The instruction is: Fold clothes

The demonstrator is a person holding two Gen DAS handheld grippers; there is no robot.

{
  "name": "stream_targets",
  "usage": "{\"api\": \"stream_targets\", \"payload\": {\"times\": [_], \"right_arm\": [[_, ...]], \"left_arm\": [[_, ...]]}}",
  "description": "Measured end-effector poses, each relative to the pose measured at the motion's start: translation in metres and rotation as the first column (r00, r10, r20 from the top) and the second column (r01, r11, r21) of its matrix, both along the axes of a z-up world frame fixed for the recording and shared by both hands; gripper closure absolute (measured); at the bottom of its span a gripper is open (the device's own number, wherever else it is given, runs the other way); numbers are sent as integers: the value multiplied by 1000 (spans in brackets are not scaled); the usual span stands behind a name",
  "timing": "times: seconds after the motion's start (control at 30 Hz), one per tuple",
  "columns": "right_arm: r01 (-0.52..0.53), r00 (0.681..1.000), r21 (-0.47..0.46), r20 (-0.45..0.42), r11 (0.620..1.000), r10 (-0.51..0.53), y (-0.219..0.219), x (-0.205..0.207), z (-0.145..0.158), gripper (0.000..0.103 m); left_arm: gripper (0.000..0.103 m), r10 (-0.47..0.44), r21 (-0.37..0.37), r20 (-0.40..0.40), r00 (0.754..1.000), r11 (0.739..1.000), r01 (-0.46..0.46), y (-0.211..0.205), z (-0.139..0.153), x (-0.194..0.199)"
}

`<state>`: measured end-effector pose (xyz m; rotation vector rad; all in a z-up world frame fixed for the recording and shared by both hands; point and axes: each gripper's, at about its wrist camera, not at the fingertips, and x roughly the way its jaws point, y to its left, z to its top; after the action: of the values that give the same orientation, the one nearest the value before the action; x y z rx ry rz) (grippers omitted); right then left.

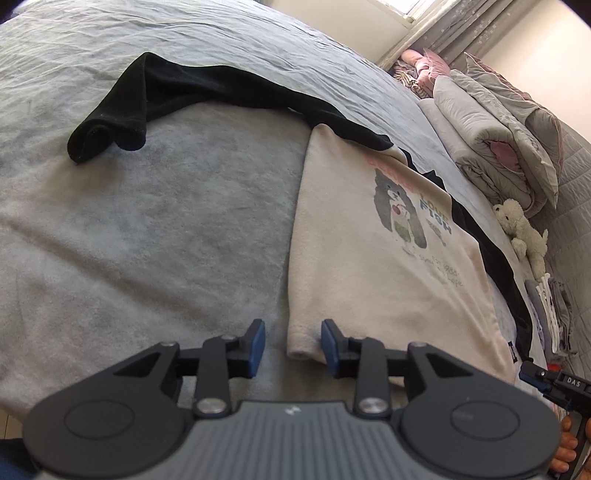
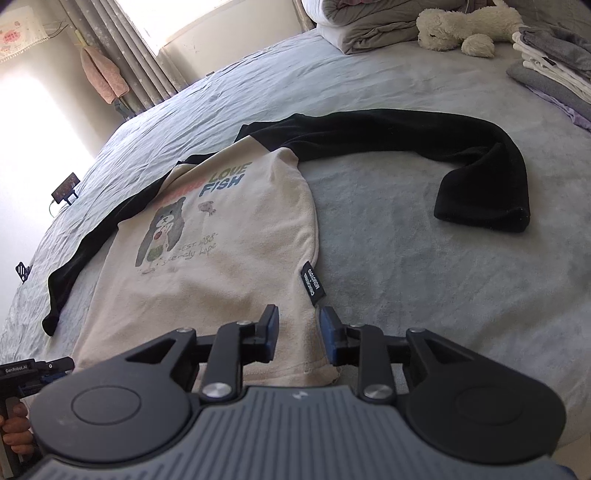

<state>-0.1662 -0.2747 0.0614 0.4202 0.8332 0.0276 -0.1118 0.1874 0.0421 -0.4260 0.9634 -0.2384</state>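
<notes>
A cream sweatshirt (image 1: pixel 376 266) (image 2: pixel 221 266) with black sleeves and a bear print lies flat, face up, on the grey bedsheet (image 1: pixel 166 229) (image 2: pixel 424 277). One black sleeve (image 1: pixel 155 96) stretches out to the left in the left wrist view. The other sleeve (image 2: pixel 461 147) curves away to the right in the right wrist view. My left gripper (image 1: pixel 293 332) is open over the hem's left corner, with the cloth edge lying loose between its pads. My right gripper (image 2: pixel 300 321) is open at the hem's right corner, near the black side label (image 2: pixel 312 284), and cloth lies between its pads unpinched.
Folded grey quilts (image 1: pixel 491 136) (image 2: pixel 369 26), a white plush toy (image 1: pixel 521 229) (image 2: pixel 458 26) and a stack of folded clothes (image 1: pixel 550 314) (image 2: pixel 550 62) sit along the bed's far side. A small black device (image 2: pixel 65 189) lies on the sheet by the curtains (image 2: pixel 122 51).
</notes>
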Motion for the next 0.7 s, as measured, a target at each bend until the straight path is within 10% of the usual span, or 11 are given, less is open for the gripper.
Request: {"api": "stream_targets", "payload": {"times": [0.3, 0.7], "right_arm": [[5, 1000, -3, 16, 1000, -4, -1, 1, 0, 69], [42, 998, 109, 39, 993, -46, -18, -1, 3, 67]], "left_arm": [[66, -87, 111, 202, 976, 992, 65, -53, 55, -46], [56, -152, -21, 394, 906, 985, 174, -97, 155, -82]]}}
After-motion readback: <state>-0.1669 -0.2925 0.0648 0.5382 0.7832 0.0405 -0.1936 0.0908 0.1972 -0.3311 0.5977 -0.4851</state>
